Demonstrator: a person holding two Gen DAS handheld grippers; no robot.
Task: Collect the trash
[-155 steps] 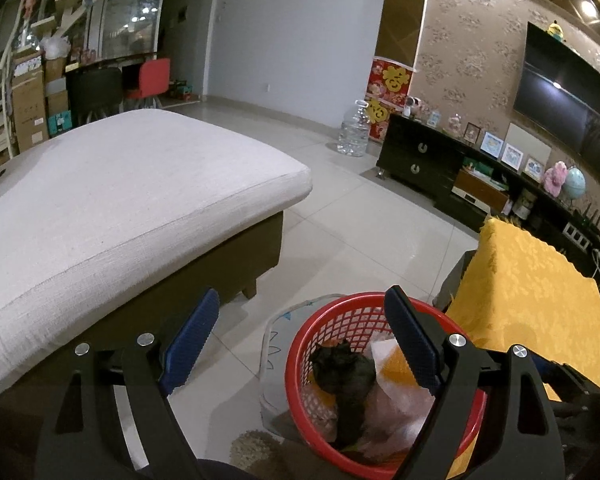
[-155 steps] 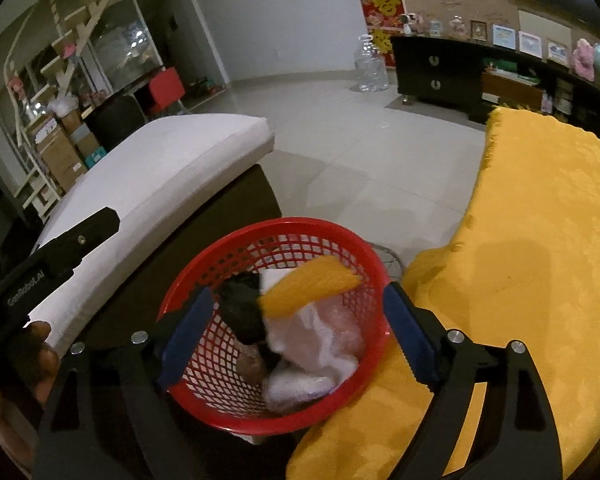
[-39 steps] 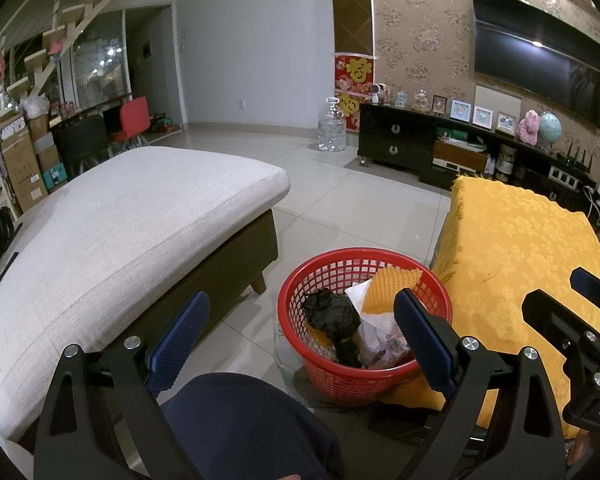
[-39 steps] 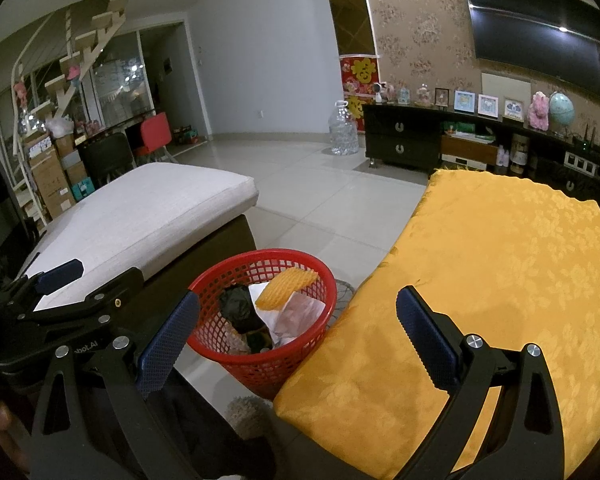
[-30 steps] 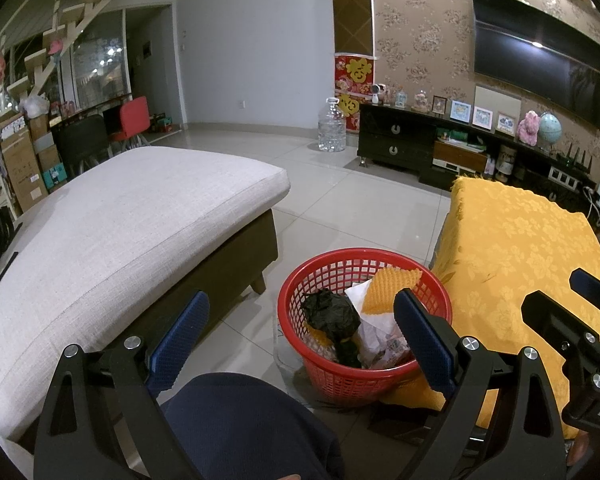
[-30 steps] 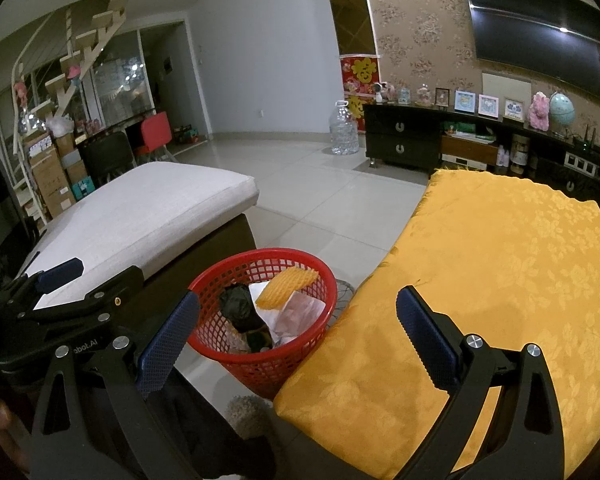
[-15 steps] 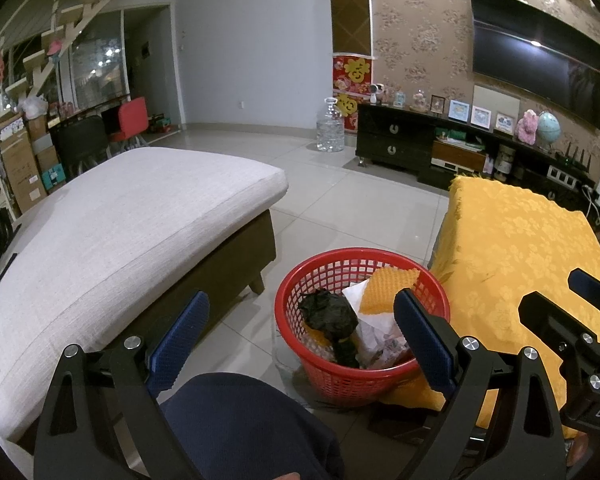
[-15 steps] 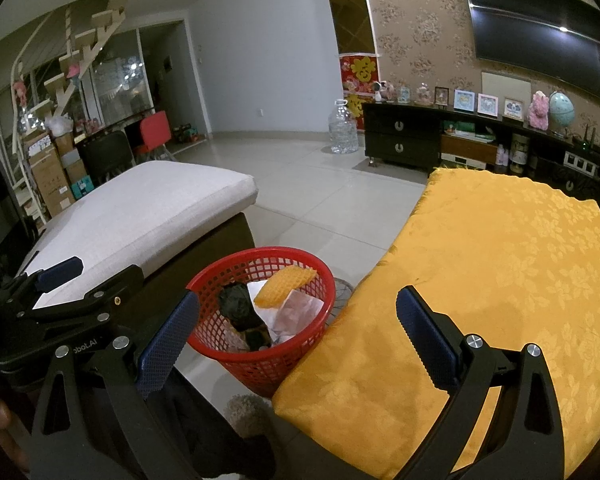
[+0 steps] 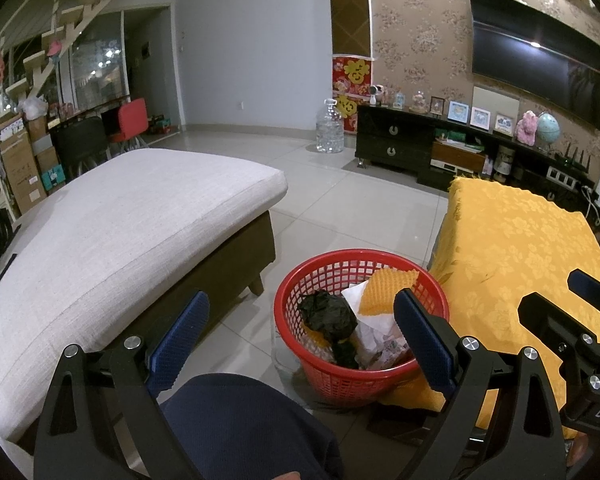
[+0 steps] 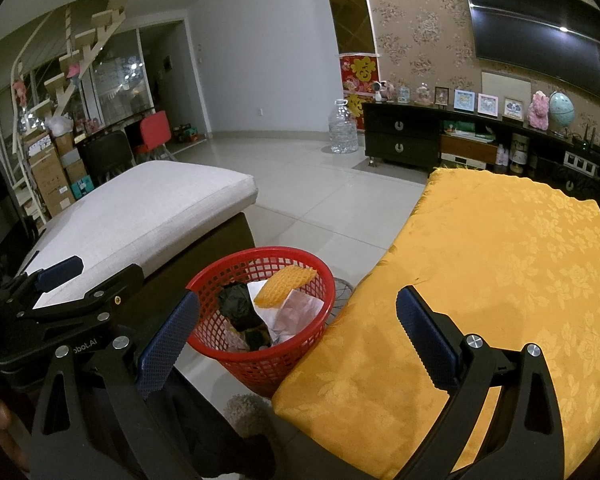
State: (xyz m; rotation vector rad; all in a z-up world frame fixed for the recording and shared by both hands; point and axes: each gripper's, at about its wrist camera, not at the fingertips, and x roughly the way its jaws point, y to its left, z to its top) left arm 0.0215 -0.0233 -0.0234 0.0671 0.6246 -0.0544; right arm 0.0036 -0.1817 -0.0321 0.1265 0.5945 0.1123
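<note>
Both my jaws gape wide, empty. The red basket (image 9: 360,320) of trash sits below and ahead between them, nearer my left gripper (image 9: 300,336) than my right gripper (image 10: 296,320).

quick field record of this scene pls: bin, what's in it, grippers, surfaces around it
bin: red mesh basket on the tiled floor, upright
contents: black crumpled wad, orange waffle-textured piece, white and pinkish wrappers
left gripper: open, empty, held above and short of the basket
right gripper: open, empty, over the table edge
left of bin: beige cushioned sofa
right of bin: table under a yellow cloth, top bare of trash
loose trash outside bin: none visible
</note>
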